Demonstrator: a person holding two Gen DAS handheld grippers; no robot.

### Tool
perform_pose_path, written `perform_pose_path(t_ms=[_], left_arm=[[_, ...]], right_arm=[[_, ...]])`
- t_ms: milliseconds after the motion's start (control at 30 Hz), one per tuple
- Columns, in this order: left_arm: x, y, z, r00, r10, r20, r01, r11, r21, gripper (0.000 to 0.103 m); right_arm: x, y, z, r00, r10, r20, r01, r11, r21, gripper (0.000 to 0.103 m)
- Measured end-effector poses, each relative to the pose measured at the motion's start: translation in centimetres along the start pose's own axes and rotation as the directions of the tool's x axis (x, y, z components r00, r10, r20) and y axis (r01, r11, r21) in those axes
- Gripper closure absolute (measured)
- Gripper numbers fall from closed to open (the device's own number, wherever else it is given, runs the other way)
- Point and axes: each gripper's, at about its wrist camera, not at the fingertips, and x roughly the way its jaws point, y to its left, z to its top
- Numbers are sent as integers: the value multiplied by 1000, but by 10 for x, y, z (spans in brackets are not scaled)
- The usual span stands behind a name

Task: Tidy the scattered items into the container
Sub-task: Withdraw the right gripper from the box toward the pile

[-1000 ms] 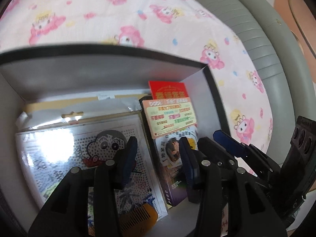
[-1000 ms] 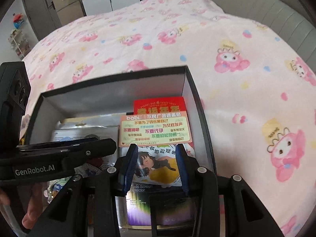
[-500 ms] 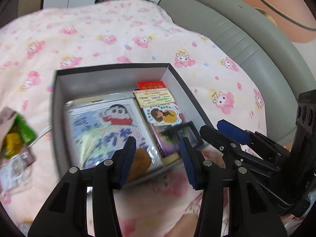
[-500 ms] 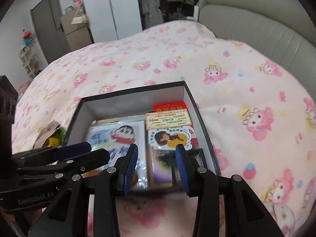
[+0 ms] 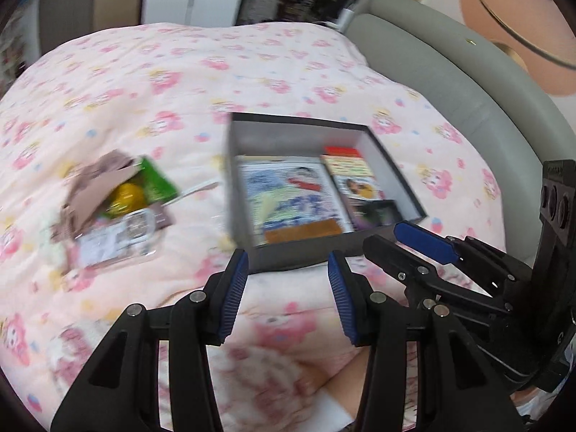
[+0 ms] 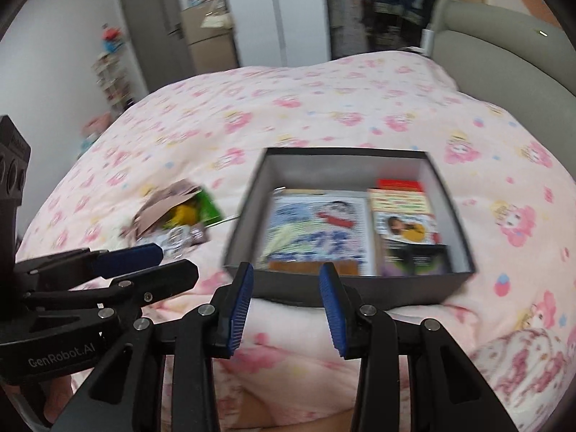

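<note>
Box (image 6: 345, 288) holds perhaps five items; two grippers empty.

The only readable text is "GenRobot.AI", in pale letters on the black body of the left gripper (image 6: 142, 264), low and left of the right claw. Print on the packets is too blurred.

A second ago both grippers hung low over the open box (image 6: 345, 286), with its contents filling each view. Now the left gripper (image 5: 288, 297) and the right gripper (image 6: 286, 304) have pulled back and risen, so the whole box shows beyond their fingers, resting on the pink bed cover (image 6: 324, 115). A loose pile of packets (image 5: 118, 208), out of sight a second ago, has come into view on the cover left of the box.
</note>
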Motion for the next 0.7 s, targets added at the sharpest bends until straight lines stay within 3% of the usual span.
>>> perform_pose_path(t_ms=[233, 367, 433, 533, 633, 667, 700], left_arm=[[-21, 86, -14, 998, 54, 17, -50, 982, -180, 57], [-21, 140, -21, 997, 74, 4, -69, 946, -315, 49], [-18, 170, -24, 997, 79, -5, -74, 920, -385, 49], [-5, 217, -28, 1000, 25, -18, -31, 866, -500, 49], [15, 265, -39, 997, -81, 3, 64, 765, -641, 49], [23, 278, -42, 995, -97, 8, 78, 738, -670, 49], [30, 286, -43, 995, -97, -5, 68, 732, -678, 49]], right_arm=[[38, 75, 18, 990, 126, -59, -133, 982, -136, 68], [76, 102, 27, 970, 210, -122, -225, 967, -121, 67], [102, 111, 30, 969, 183, -165, -201, 974, -103, 67], [134, 121, 31, 960, 164, -226, -191, 976, -105, 67], [166, 133, 33, 956, 115, -269, -156, 978, -136, 67], [174, 134, 33, 956, 104, -276, -146, 980, -138, 67], [184, 135, 34, 954, 91, -286, -135, 982, -136, 67]])
